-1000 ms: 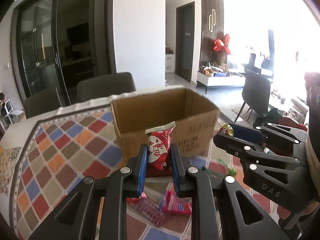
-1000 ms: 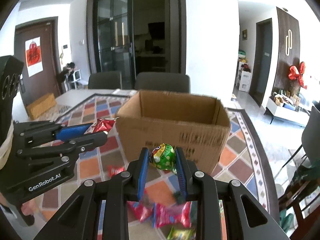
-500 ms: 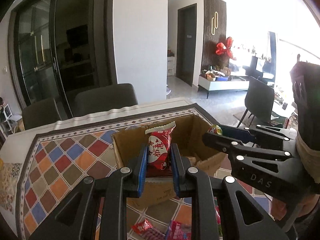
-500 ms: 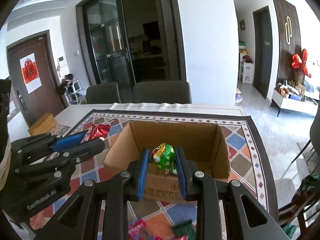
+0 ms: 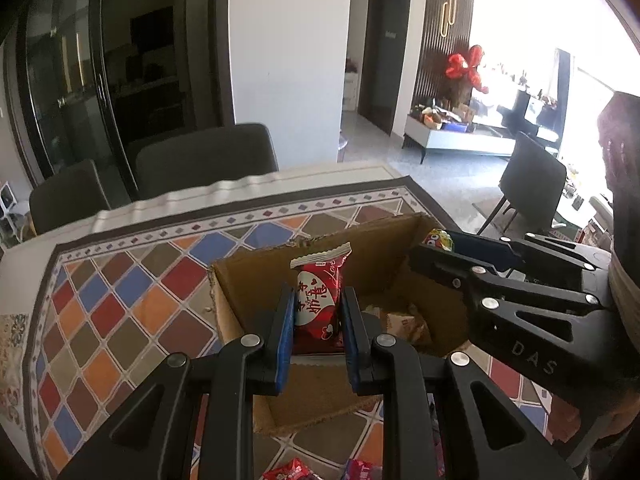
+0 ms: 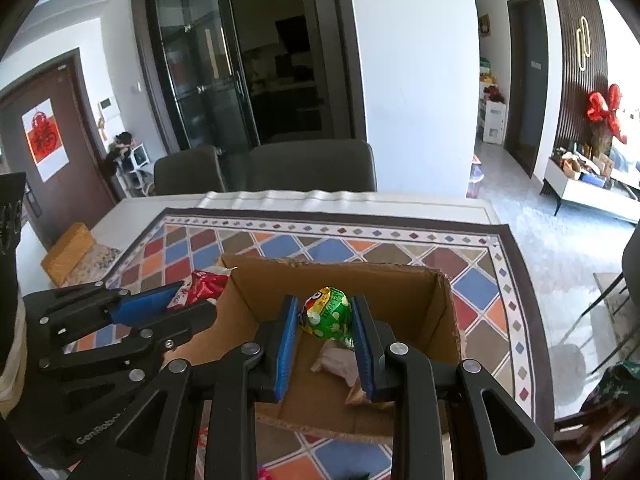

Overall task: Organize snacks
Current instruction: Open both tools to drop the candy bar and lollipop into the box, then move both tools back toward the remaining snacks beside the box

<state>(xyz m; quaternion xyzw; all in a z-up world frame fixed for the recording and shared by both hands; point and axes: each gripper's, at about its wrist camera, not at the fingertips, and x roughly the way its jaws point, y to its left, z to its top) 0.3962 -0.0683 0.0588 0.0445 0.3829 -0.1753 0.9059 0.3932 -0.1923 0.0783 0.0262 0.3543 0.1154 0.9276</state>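
Table: the patterned tablecloth (image 5: 120, 304) covers it; its far edge sits by two dark chairs (image 5: 204, 156).
Change since a second ago: earlier I saw the cardboard box (image 5: 256, 320) from its outer side wall, standing ahead of both my grippers. Now both views look down into its open top, so my two claws have come over the box while their grips look unchanged.
Cardboard box: open on top, standing on the tablecloth toward the table's right edge; pale wrappers (image 6: 340, 360) lie on its floor.
Left gripper (image 5: 316, 320): clamped tight on the red snack packet (image 5: 318, 300), its blue pads pressing both flat sides.
Red snack packet: held upright over the box opening near the left wall, long axis vertical, crimped white end pointing up and a little away from me.
Right gripper (image 6: 326, 320): closed on the green snack (image 6: 328, 314), pinched between the blue pads.
Green snack: over the box interior, its narrower printed tip pointing up; it is roundish, so I cannot tell a clear long axis.
Loose snacks (image 5: 288, 470): red wrappers lie on the tablecloth at the table's near edge, outside the box.
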